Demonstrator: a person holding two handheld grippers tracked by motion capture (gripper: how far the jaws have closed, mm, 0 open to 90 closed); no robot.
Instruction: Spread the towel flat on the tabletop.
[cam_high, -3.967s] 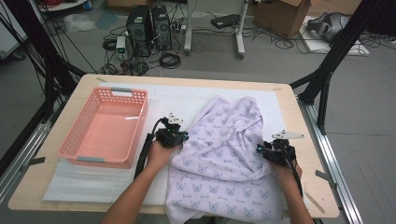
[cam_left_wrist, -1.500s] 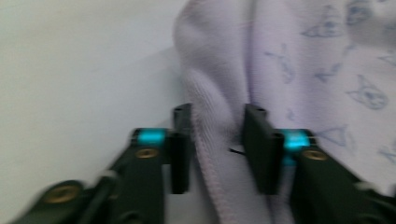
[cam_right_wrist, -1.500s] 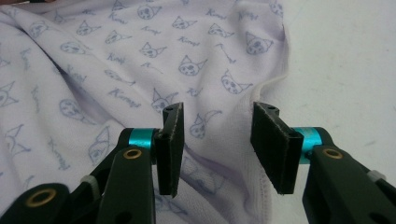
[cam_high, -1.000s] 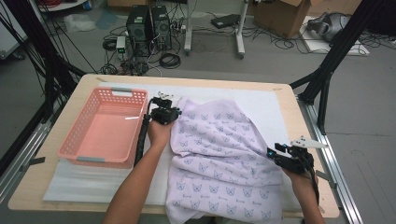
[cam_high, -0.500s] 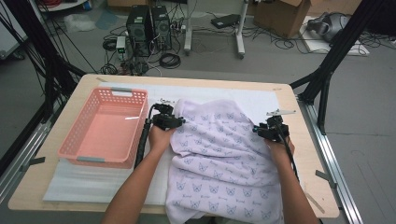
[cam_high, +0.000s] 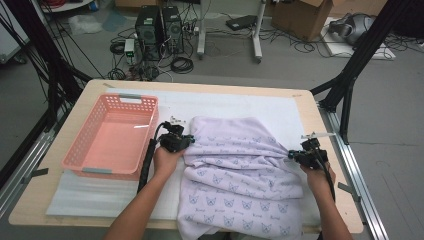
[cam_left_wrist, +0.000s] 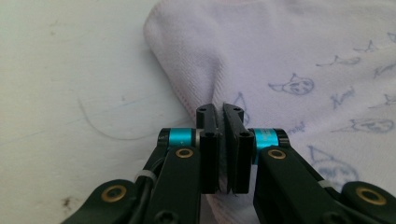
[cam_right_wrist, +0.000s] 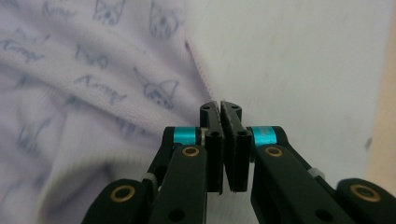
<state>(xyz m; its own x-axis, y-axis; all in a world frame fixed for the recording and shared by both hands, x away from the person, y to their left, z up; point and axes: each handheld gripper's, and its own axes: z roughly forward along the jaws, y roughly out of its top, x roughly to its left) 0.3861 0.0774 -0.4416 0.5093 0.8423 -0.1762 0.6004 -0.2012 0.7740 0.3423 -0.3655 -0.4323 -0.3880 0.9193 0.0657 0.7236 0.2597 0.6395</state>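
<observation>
A lilac cloth (cam_high: 240, 170) printed with small cat faces lies spread on the white mat (cam_high: 235, 102), its near part hanging over the table's front edge. My left gripper (cam_high: 187, 141) is at the cloth's left edge. In the left gripper view the cloth (cam_left_wrist: 280, 56) bunches into the left gripper (cam_left_wrist: 220, 112), whose jaws have just been closing and are shut on its hem. At the cloth's right edge, my right gripper (cam_high: 292, 154) has also just been closing; the right gripper (cam_right_wrist: 220, 108) pinches the cloth's stitched edge (cam_right_wrist: 198, 70).
An empty pink basket (cam_high: 117, 96) stands on the left of the wooden table (cam_high: 90, 90). Bare mat lies beyond the cloth and to its right. Black frame legs, cables and computer boxes stand on the floor past the table.
Both grippers have closed on the cloth's side edges. The left one slid nearer the person; the right one moved outward to the right, pulling the cloth taut between them.
</observation>
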